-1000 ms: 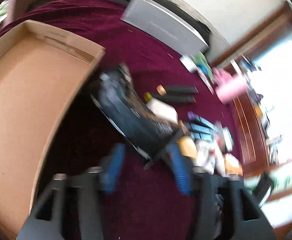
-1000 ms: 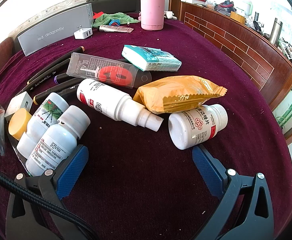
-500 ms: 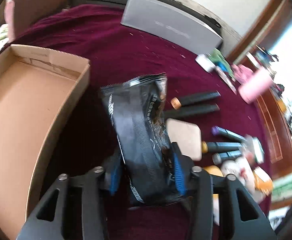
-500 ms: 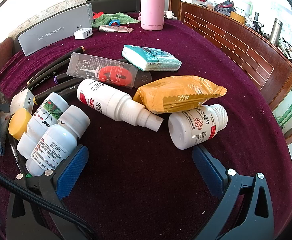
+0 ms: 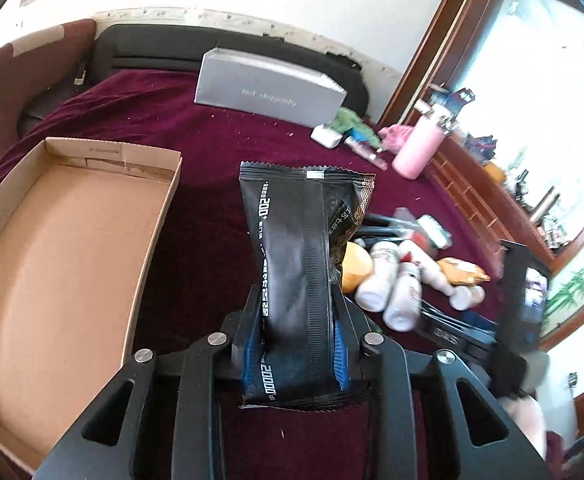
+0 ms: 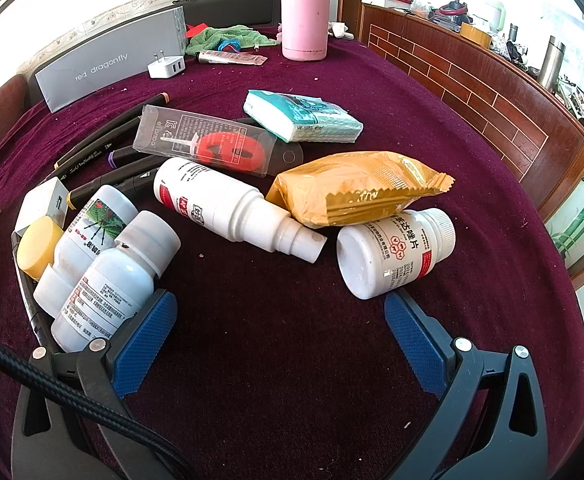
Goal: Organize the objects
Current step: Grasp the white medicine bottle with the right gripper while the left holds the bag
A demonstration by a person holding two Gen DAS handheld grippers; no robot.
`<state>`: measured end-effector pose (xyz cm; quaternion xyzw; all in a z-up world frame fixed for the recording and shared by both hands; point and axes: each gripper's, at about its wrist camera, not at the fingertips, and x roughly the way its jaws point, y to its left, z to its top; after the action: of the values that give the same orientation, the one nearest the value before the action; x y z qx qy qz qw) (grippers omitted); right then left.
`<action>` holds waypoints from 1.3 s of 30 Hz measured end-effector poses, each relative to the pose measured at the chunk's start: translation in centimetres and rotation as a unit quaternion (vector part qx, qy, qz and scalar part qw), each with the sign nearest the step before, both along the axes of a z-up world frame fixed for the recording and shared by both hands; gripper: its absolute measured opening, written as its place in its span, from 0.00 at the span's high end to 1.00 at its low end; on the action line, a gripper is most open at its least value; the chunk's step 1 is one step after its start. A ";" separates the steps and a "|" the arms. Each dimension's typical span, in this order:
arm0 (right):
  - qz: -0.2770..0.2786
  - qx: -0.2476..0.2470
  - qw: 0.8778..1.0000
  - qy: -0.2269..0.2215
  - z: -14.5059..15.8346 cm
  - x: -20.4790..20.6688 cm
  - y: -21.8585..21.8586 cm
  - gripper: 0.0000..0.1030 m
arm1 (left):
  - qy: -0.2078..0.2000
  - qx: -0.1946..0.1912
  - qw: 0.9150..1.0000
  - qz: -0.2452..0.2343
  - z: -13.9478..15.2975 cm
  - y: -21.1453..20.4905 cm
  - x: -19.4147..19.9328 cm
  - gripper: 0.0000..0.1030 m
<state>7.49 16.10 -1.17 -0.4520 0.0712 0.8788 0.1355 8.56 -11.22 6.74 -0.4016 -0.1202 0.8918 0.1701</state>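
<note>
My left gripper (image 5: 296,354) is shut on a black snack packet (image 5: 298,256) and holds it upright above the maroon cloth, just right of an open cardboard box (image 5: 43,248). My right gripper (image 6: 279,336) is open and empty, low over the cloth. Ahead of it lie white bottles (image 6: 107,280), a white spray bottle (image 6: 227,208), a white pill bottle (image 6: 392,252), a yellow packet (image 6: 356,188), a teal tissue pack (image 6: 304,120) and a clear box with a red item (image 6: 207,144).
Several black markers (image 6: 99,152), a yellow cap (image 6: 37,240), a grey box (image 6: 111,60), a white charger (image 6: 165,68), a green cloth (image 6: 227,36) and a pink flask (image 6: 306,16) stand farther back. A wooden ledge (image 6: 472,80) borders the right side.
My left gripper closed on the black packet and lifted it off the cloth, turning toward the room. The packet left the right wrist view. My right gripper has not moved.
</note>
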 end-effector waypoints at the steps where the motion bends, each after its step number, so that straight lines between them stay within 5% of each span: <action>1: 0.000 0.000 1.000 0.000 0.0 0.0 0.0 0.00 | 0.003 0.008 1.000 -0.005 0.2 -0.4 0.6 0.75; 7: 0.034 -0.013 0.999 -0.005 0.1 0.4 0.4 0.00 | 0.022 0.003 1.000 -0.012 0.7 -1.8 2.8 0.75; 13: 0.061 -0.082 0.995 -0.011 0.6 0.7 2.1 0.00 | 0.034 0.020 0.999 -0.009 0.8 -3.6 4.4 0.75; 18: 0.085 -0.001 0.995 -0.046 0.3 -0.5 -0.1 0.00 | 0.051 0.017 0.998 -0.016 1.2 -3.6 5.6 0.75; 20: 0.077 -0.017 0.995 -0.054 0.3 -0.6 0.3 0.00 | 0.059 0.014 0.998 -0.017 1.4 -3.9 6.0 0.75; 24: 0.061 -0.080 0.995 -0.020 3.2 1.4 1.2 0.11 | 0.069 0.008 0.997 -0.012 1.6 -4.7 6.5 0.75; 27: 0.077 -0.072 0.994 0.002 5.3 1.5 -0.5 0.15 | 0.063 0.019 0.998 -0.010 1.2 -5.0 6.4 0.75; 32: 0.087 -0.084 0.992 -0.046 4.1 -2.1 -2.8 0.34 | 0.061 0.024 0.998 -0.005 0.8 -5.9 6.6 0.75; 39: 0.039 -0.067 0.992 -0.096 1.2 -3.6 -3.8 0.38 | 0.057 0.030 0.998 0.001 0.3 -7.2 5.9 0.75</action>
<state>3.85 12.30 0.07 -0.5444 0.0991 0.8294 0.0765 14.42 -18.39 7.01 -0.3452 -0.1372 0.9093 0.1876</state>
